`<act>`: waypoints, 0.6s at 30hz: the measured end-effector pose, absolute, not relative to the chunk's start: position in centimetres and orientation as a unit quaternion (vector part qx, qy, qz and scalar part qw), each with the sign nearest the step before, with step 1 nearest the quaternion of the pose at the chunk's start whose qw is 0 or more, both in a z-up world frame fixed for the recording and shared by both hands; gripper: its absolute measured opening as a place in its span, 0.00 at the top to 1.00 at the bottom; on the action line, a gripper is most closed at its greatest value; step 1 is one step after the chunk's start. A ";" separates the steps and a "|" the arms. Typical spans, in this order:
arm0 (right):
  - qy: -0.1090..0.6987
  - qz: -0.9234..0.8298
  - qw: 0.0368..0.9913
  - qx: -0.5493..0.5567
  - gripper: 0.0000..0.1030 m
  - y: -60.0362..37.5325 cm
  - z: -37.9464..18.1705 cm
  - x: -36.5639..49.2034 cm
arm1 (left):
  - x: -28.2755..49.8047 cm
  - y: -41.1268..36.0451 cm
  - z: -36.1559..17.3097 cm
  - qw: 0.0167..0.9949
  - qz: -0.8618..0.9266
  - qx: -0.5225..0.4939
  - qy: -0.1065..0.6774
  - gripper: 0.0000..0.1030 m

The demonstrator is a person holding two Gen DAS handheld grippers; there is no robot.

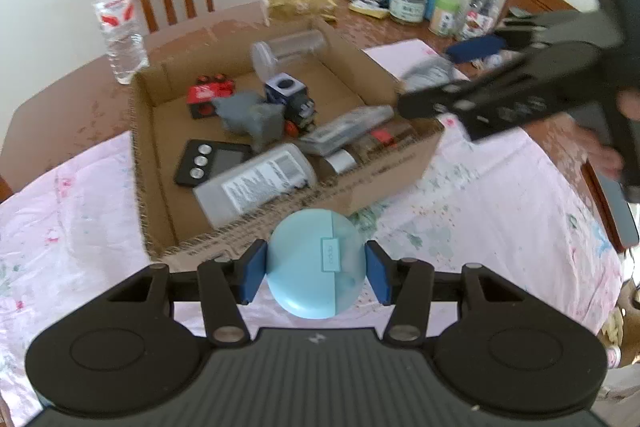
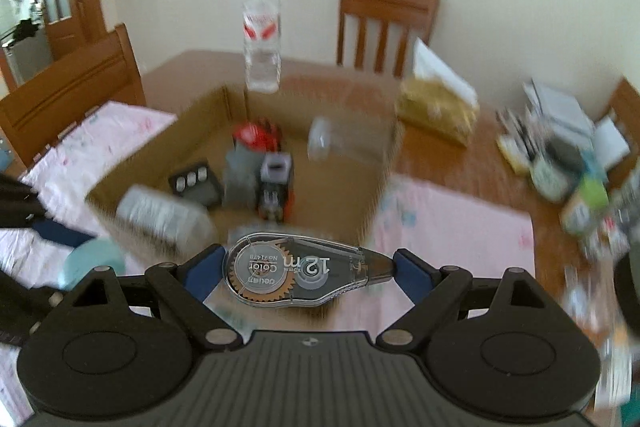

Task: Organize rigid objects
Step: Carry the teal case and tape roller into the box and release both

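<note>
Your left claw (image 1: 316, 269) was clamped on the round blue case (image 1: 316, 263), just short of the cardboard box (image 1: 384, 183); its smooth curve could squirt out of the pads. Your right claw (image 2: 308, 269) pinched the correction tape (image 2: 300, 271) end to end above the box's near edge; it could pivot loose. The tape read "deli Color", "12 m". The water bottle (image 1: 118, 19) label behind the box was unreadable.
</note>
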State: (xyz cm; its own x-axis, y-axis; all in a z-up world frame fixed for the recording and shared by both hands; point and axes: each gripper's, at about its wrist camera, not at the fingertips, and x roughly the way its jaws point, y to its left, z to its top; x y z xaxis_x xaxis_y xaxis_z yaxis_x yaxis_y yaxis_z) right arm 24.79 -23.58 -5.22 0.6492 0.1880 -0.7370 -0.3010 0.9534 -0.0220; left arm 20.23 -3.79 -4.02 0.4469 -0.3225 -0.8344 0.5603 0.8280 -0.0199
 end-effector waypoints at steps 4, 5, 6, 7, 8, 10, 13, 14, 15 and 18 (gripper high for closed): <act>0.397 0.147 0.902 -0.091 0.10 -22.4 -5.8 28.3 | 20.9 -3.0 -2.9 0.852 -0.247 0.119 0.447 0.50; 0.400 0.150 0.899 -0.094 0.10 -22.2 -6.1 29.1 | 21.0 -2.8 -2.7 0.855 -0.243 0.118 0.443 0.50; 0.401 0.152 0.898 -0.098 0.10 -22.0 -6.3 29.7 | 21.3 -2.6 -2.5 0.858 -0.240 0.117 0.440 0.50; 0.402 0.152 0.897 -0.103 0.09 -21.7 -6.7 30.2 | 21.5 -2.5 -2.3 0.860 -0.235 0.117 0.437 0.50; 0.402 0.151 0.896 -0.110 0.06 -21.5 -7.0 30.6 | 21.8 -2.3 -2.1 0.863 -0.232 0.116 0.434 0.50; 0.401 0.145 0.897 -0.117 0.00 -21.2 -7.5 31.2 | 22.3 -2.0 -1.9 0.867 -0.226 0.113 0.429 0.50; 0.401 0.144 0.898 -0.110 0.00 -21.3 -7.5 30.9 | 23.2 -1.7 -1.5 0.873 -0.217 0.112 0.423 0.50; 0.401 0.142 0.899 -0.107 0.00 -21.4 -7.4 30.8 | 23.6 -1.6 -1.5 0.874 -0.214 0.111 0.422 0.50; 0.401 0.138 0.899 -0.105 0.00 -21.5 -7.2 30.6 | 24.0 -1.5 -1.5 0.875 -0.212 0.111 0.420 0.50; 0.405 0.132 0.899 -0.101 0.00 -21.6 -6.7 29.8 | 25.5 -1.6 -1.5 0.879 -0.206 0.114 0.415 0.50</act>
State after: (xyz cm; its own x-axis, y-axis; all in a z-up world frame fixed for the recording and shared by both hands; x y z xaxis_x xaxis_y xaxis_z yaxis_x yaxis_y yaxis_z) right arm 29.77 -21.65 -6.71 0.6379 0.1558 -0.7542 -0.3187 0.9449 -0.0744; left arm 25.49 -1.55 -1.52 0.5703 -0.2679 -0.7765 0.4567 0.8891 0.0287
